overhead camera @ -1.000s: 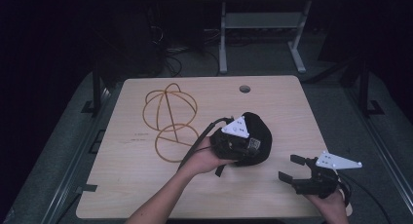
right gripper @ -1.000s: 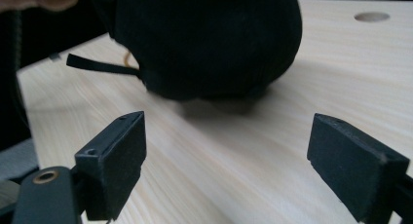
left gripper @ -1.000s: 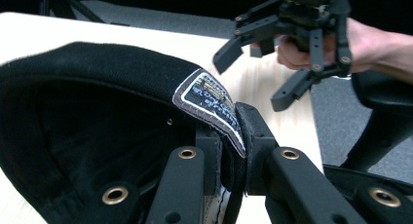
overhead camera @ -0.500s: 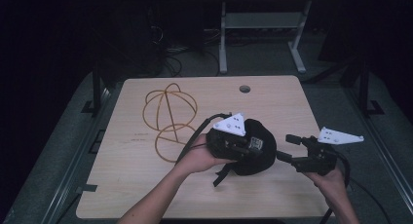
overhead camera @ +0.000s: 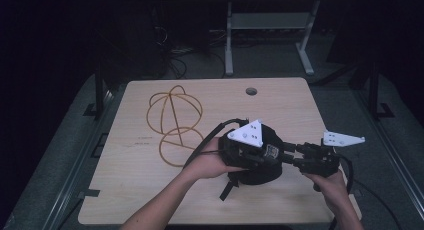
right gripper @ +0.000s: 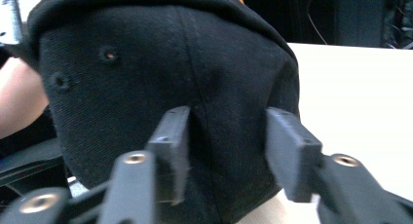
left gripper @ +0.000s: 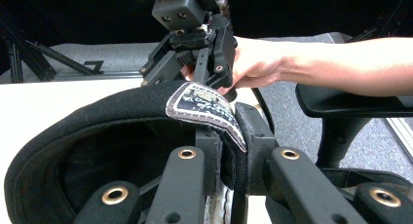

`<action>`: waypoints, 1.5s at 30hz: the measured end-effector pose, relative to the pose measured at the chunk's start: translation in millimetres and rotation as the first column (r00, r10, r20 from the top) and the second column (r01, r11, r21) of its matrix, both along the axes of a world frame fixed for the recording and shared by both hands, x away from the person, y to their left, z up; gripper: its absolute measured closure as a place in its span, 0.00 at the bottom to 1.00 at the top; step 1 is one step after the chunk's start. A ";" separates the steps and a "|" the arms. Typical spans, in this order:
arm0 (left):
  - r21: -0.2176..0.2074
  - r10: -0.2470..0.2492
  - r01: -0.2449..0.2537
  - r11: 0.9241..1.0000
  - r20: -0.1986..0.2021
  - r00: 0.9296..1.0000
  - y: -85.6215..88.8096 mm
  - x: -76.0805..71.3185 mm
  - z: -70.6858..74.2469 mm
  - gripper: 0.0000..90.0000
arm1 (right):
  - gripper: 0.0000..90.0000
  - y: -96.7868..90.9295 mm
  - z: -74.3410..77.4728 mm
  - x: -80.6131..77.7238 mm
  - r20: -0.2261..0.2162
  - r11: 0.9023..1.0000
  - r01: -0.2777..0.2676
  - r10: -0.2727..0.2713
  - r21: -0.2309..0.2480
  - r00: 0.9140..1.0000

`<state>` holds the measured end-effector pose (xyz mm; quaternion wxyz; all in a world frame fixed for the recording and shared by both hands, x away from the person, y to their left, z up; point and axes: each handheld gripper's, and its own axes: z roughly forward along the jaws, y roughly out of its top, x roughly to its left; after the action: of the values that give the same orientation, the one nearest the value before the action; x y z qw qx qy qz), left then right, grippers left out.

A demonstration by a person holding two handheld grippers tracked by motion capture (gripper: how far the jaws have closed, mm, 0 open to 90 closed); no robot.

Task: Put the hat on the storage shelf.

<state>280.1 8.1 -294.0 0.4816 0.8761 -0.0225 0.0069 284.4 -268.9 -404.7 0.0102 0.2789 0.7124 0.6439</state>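
Black cap: soft, light. Left gripper clamps its labelled band; right gripper, jaws wide, approaches from 3 o'clock.

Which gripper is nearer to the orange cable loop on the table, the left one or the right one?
Left. The left gripper holds the black cap just right of the orange cable; the right gripper is on the cap's far side.

Both forearms are bare, with no sleeves in sight. The left tongs and right tongs are black, with brass-ringed screw holes along the jaws, each topped by a pale three-cornered plate and trailing a black cable.
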 end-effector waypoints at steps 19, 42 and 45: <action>-0.002 0.044 -0.044 0.999 0.018 0.999 20.6 1.8 -1.0 0.87 | 0.99 1.8 4.8 -4.8 0.083 1.000 0.004 -0.005 0.008 0.996; 0.009 0.205 -0.205 0.979 0.018 0.979 64.4 2.4 -26.5 0.60 | 0.99 -3.0 33.9 -7.8 0.124 0.990 0.083 -0.069 -0.110 0.990; 0.000 0.230 -0.230 0.973 0.016 0.973 73.7 0.8 -32.0 0.58 | 1.00 -5.3 38.8 -7.3 0.129 0.988 0.092 -0.076 -0.124 0.989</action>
<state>280.9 81.8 -325.9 0.4764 0.8732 0.0753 0.0698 277.2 -274.3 -365.9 0.0995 0.2667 0.7382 0.6116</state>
